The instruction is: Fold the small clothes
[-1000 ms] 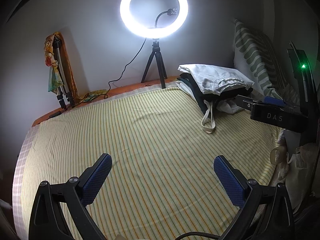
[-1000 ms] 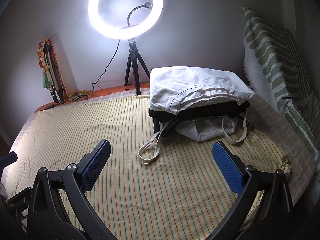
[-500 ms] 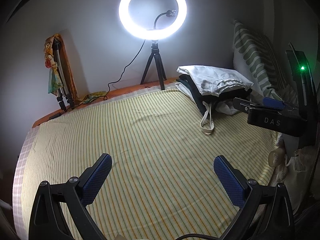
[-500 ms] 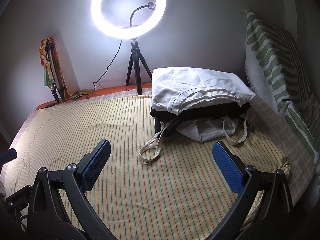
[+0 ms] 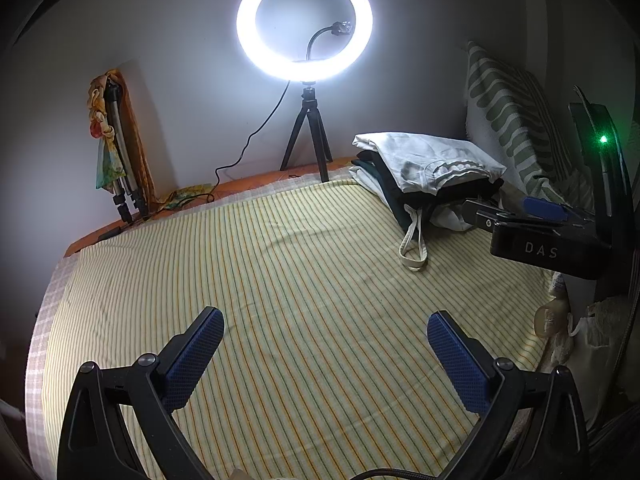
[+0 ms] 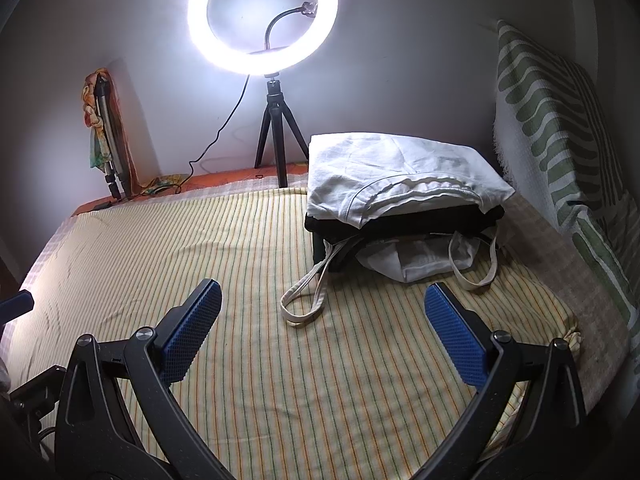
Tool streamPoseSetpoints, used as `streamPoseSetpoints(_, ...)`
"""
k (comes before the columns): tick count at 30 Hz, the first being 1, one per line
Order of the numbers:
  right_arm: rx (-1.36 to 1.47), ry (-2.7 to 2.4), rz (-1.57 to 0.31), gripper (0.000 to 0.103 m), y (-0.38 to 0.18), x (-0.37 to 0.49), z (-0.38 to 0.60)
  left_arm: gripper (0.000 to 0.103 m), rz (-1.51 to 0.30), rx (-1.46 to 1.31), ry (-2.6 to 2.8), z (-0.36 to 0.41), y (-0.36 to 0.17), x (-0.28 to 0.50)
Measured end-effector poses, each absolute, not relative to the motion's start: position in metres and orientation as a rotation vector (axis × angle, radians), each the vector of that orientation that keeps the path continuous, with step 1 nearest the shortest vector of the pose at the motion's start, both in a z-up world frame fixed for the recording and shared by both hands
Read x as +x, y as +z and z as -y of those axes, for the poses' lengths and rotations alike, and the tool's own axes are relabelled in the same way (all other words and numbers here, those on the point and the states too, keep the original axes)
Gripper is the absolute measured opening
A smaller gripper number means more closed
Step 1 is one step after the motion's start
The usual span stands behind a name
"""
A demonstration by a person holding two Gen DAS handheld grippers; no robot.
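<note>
right wrist view: a stack of folded clothes (image 6: 404,196), white garment (image 6: 384,176) on top of a black one, sits right of centre on the striped bedsheet (image 6: 240,360), a tote bag (image 6: 416,260) beneath it. the right gripper (image 6: 322,330) hovers below, jaws wide apart, empty. left wrist view: the left gripper (image 5: 325,356) likewise spread over bare sheet; ring light (image 5: 304,22) top centre.

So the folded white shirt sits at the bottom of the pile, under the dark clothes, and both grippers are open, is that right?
Not quite. In the right wrist view the white shirt lies on top of the pile, above the dark clothes. The left gripper and the right gripper are indeed both open.
</note>
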State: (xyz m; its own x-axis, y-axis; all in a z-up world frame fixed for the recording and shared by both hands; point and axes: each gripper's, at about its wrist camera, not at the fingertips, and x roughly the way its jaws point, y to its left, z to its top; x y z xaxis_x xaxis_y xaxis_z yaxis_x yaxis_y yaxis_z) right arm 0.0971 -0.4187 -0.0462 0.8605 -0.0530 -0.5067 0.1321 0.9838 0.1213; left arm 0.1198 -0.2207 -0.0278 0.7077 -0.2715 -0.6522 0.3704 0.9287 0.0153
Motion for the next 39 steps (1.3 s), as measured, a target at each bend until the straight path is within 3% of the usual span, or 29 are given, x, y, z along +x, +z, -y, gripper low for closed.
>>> streamPoseSetpoints(39,0.148,-0.087,-0.533,0.103,-0.049,0.0986,0.4151,0.103,-0.686,0.161,-0.351,0.2264,-0.0248,0.119)
